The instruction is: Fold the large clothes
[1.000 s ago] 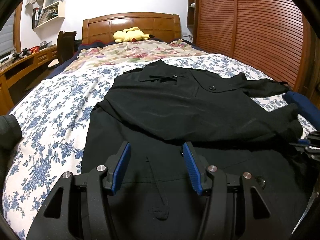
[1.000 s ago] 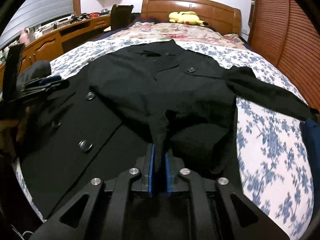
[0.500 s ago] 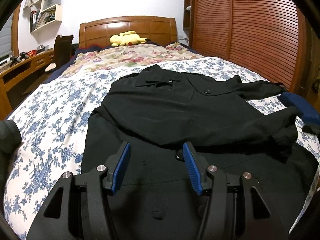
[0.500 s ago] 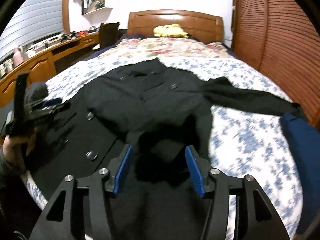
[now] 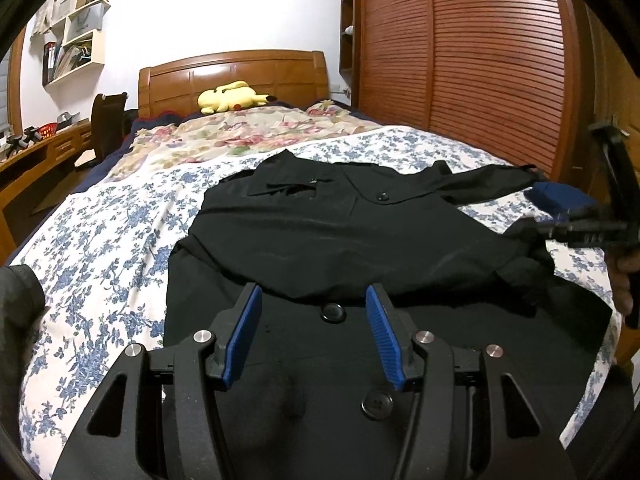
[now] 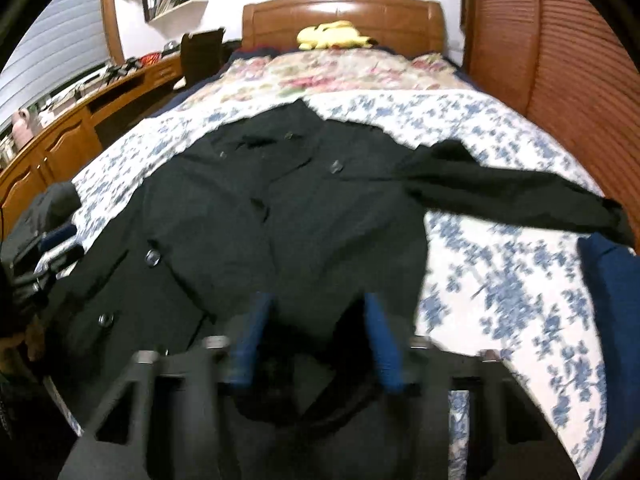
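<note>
A large black buttoned coat [image 5: 340, 240] lies on the blue-flowered bed, collar toward the headboard. One sleeve lies folded across its front; the other sleeve [image 6: 520, 196] stretches out to the right. My left gripper [image 5: 314, 300] is open and empty above the coat's lower front, near a button. My right gripper [image 6: 316, 308] is open and empty above the folded sleeve's cuff; this view is blurred. The right gripper also shows at the right edge of the left wrist view [image 5: 588, 232].
A dark blue item [image 6: 612, 300] lies at the bed's right edge. A yellow plush toy [image 5: 232, 96] lies by the wooden headboard [image 5: 232, 76]. A slatted wooden wardrobe [image 5: 480, 60] stands on the right. A desk [image 6: 80, 120] and chair run along the left.
My right gripper was shut on the folded sleeve's cuff, then opened, let it drop on the coat, and lifted back. My left gripper stayed open and rose a little.
</note>
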